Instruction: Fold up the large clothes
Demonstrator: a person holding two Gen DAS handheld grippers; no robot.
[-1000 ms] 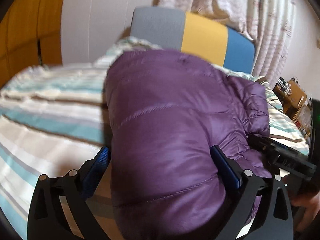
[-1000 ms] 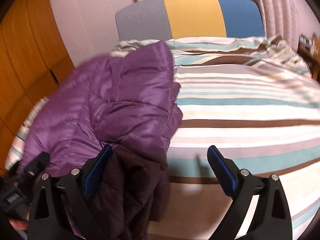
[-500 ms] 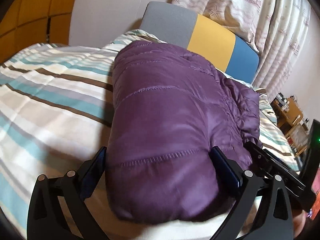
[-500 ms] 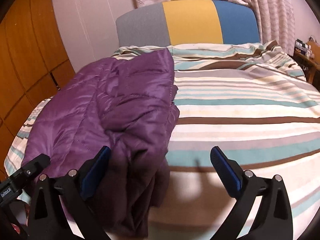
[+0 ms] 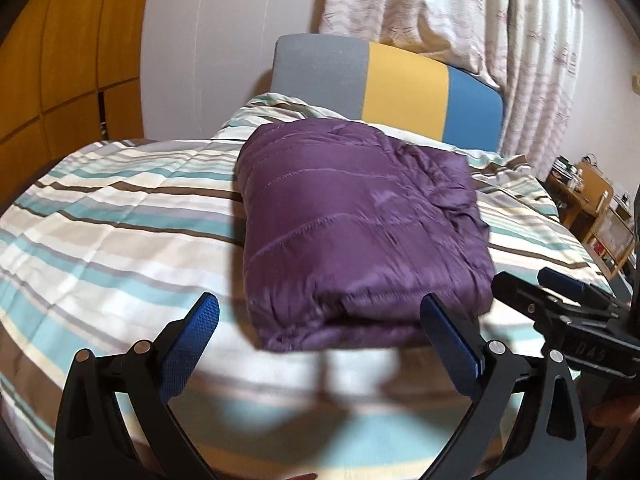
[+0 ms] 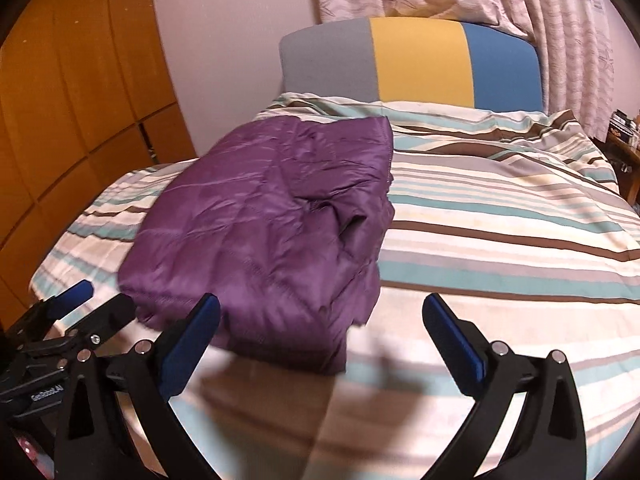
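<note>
Two open tools above a folded jacket

Both tools stood wide with nothing between their pads. The left tool (image 5: 320, 344) hung just short of a folded purple jacket (image 5: 356, 224), which lay on a striped bed (image 5: 112, 216) near its left side, below the headboard (image 5: 388, 92). The right tool (image 6: 322, 344) had just finished opening, the jacket's near corner ahead of its left pad.

Both wrist views looked forward and downward along their own fingers, close over the striped bed (image 5: 120, 208), toward the headboard (image 6: 416, 60) at upper centre. They shared the purple jacket (image 5: 360, 232), centred in one, centre-left in the other.
</note>
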